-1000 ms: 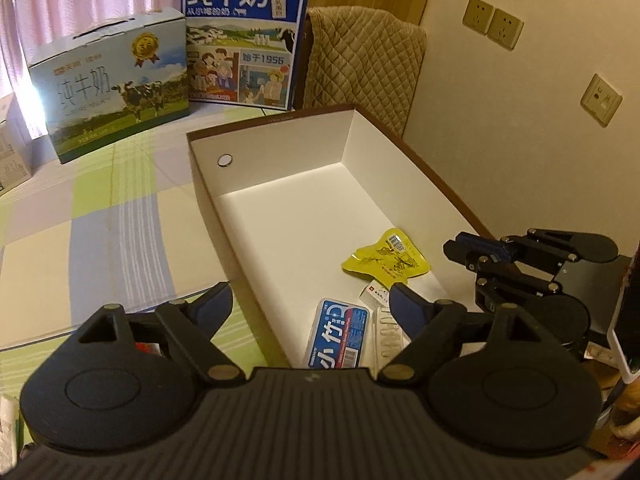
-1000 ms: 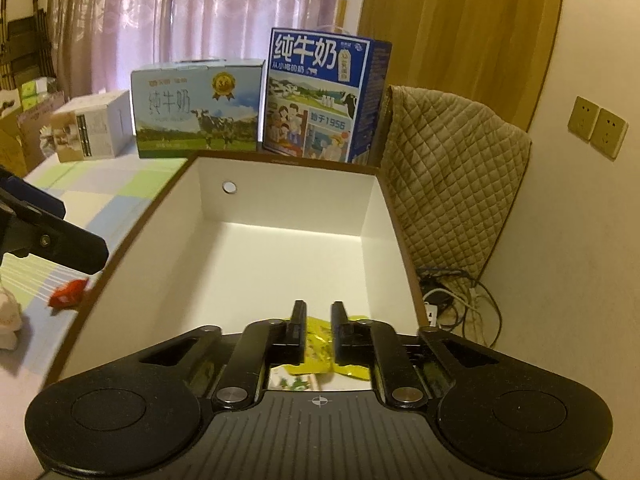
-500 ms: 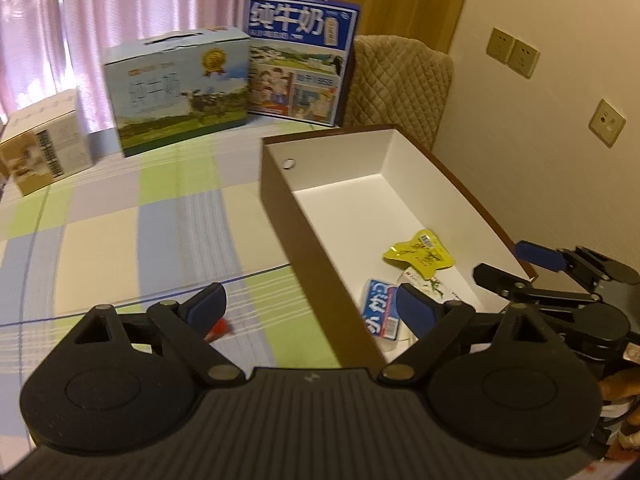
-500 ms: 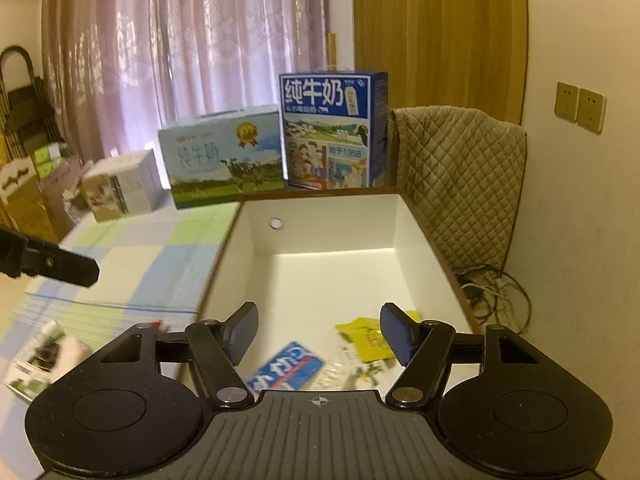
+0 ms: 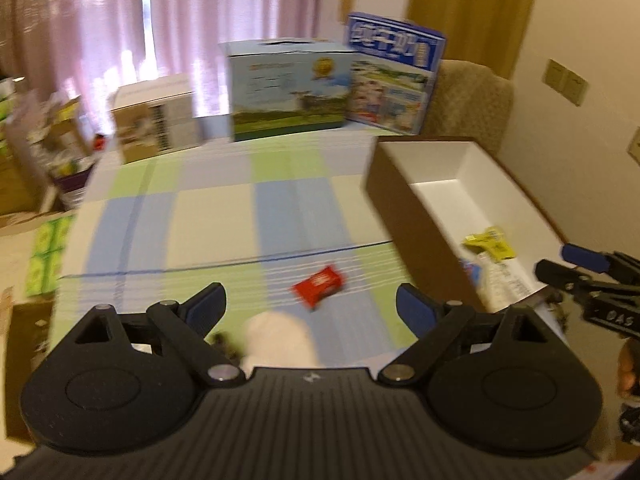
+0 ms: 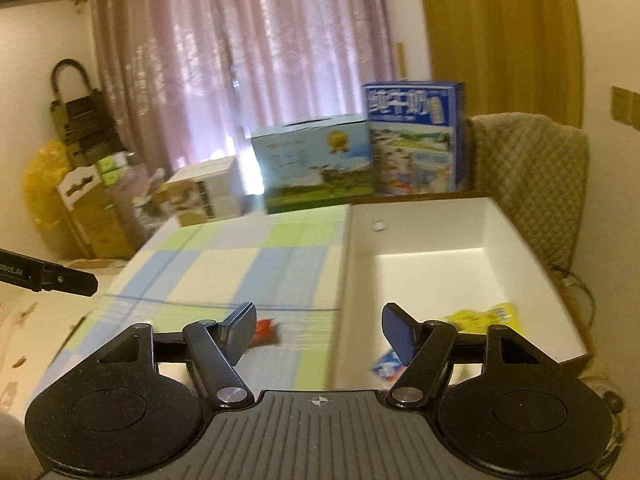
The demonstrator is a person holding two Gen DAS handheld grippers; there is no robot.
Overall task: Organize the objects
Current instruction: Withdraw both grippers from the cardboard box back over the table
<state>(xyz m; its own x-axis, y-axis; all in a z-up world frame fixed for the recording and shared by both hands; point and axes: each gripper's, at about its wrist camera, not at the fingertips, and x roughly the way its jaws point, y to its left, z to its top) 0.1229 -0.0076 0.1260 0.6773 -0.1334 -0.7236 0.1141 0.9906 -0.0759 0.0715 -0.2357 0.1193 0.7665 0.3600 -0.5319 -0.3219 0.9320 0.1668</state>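
Note:
A brown box with a white inside (image 5: 440,164) (image 6: 440,236) stands at the table's right. In it lie a yellow packet (image 5: 490,242) (image 6: 486,317) and a blue-and-white packet (image 6: 385,364). A red packet (image 5: 319,285) (image 6: 266,330) lies on the checked cloth left of the box, with a blurred white object (image 5: 278,338) just in front of it. My left gripper (image 5: 310,306) is open and empty above the cloth, near the red packet. My right gripper (image 6: 320,328) is open and empty over the box's left wall; it also shows in the left wrist view (image 5: 576,264).
Two milk cartons (image 5: 288,88) (image 5: 394,80) and a white carton (image 5: 154,118) stand along the table's far edge. A quilted chair back (image 6: 528,168) is behind the box. Stacked boxes and bags (image 6: 88,196) crowd the floor at left.
Both grippers have pulled back and swung left, away from the box. The right gripper was shut above the yellow packet and has opened, leaving the packet in the box. The red packet has come into view.

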